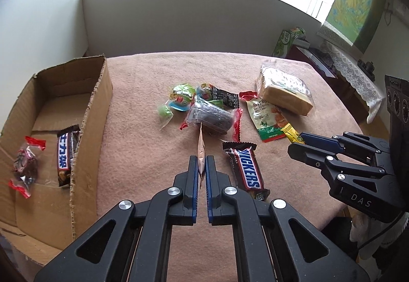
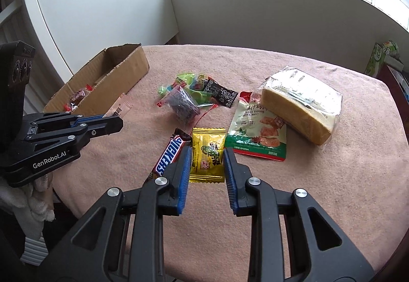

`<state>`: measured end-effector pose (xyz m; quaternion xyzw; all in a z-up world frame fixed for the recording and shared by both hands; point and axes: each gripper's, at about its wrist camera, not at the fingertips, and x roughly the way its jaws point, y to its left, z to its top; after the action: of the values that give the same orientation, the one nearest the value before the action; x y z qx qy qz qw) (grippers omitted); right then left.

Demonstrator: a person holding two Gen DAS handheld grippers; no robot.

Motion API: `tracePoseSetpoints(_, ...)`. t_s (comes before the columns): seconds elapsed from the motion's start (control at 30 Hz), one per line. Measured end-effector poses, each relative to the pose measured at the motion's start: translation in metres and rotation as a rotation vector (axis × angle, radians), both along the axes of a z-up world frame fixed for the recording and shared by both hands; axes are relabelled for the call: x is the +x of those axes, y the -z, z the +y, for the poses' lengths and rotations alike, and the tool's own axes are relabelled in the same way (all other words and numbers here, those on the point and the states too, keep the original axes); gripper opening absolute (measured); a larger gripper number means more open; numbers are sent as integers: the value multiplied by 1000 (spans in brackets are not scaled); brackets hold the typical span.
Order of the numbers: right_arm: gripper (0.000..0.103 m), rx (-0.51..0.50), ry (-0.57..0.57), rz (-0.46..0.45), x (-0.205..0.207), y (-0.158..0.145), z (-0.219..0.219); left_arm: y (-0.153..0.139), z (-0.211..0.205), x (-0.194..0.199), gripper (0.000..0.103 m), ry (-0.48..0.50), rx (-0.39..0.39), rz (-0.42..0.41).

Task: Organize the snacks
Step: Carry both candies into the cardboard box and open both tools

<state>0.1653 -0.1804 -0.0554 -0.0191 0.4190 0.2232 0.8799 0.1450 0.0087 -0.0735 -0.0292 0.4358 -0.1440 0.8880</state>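
Observation:
My left gripper (image 1: 202,163) is shut on a thin pale pink sachet (image 1: 201,151), held edge-on above the cloth; the sachet also shows in the right wrist view (image 2: 118,109). My right gripper (image 2: 207,154) is open, its fingers either side of a yellow snack packet (image 2: 207,154) lying on the cloth. A Snickers bar (image 1: 246,170) lies between the grippers. A cardboard box (image 1: 98,103) at the left holds a Snickers bar (image 1: 64,156) and a red-ended wrapped sweet (image 1: 25,164).
On the pink tablecloth (image 1: 143,144) lie a pile of small wrapped sweets (image 1: 204,105), a green-white snack pouch (image 1: 267,119) and a bagged bread loaf (image 1: 285,90). A side cabinet with a green carton (image 1: 287,40) stands at the far right.

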Motion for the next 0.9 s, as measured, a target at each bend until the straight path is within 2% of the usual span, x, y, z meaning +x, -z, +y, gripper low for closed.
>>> tracePoseSetpoints(0.43, 27, 58, -110, -51, 1, -38, 69, -26, 61, -21, 4, -132, -20, -63)
tracePoseSetpoints(0.9, 27, 70, -225, -44, 16, -42, 173, -21, 130, -36, 4, -281, 8, -64)
